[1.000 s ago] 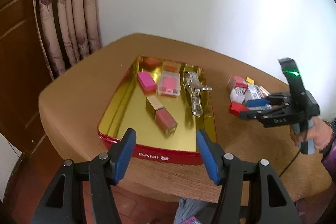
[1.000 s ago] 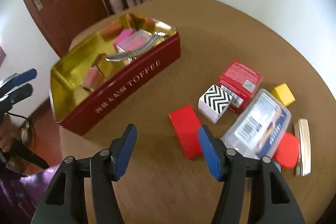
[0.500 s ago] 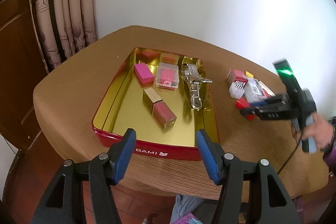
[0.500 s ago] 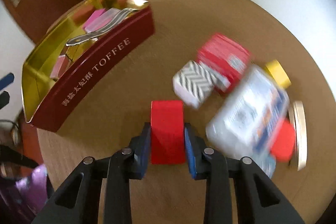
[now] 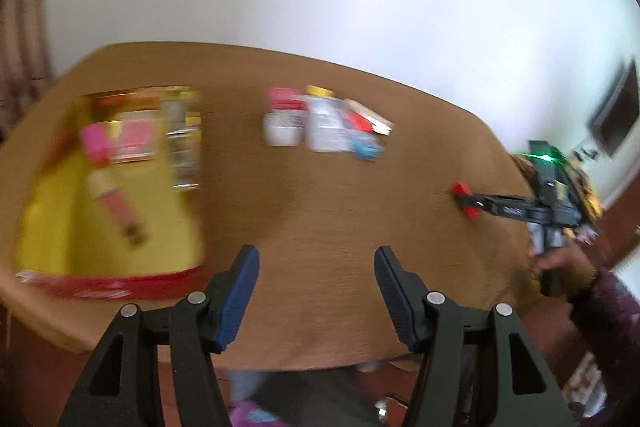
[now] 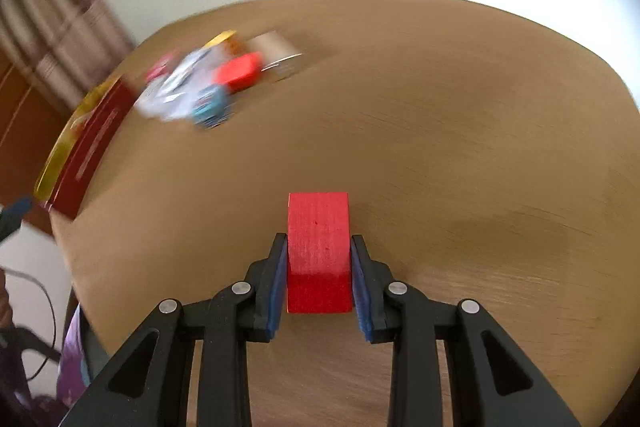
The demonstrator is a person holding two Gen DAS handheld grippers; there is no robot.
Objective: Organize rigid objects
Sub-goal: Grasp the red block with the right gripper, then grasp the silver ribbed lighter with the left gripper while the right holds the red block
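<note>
The right gripper [image 6: 319, 279] has just clamped the red block [image 6: 319, 251] – now apparently carried from the pile [image 6: 208, 87] toward the table's [image 6: 440, 107] edge; left gripper [image 5: 316, 291] gapes, empty.

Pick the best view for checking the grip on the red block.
Right wrist: the red block fills the centre, sharp, clamped between the right gripper pads. Left wrist shows the block only small and blurred at that gripper's tip.
</note>
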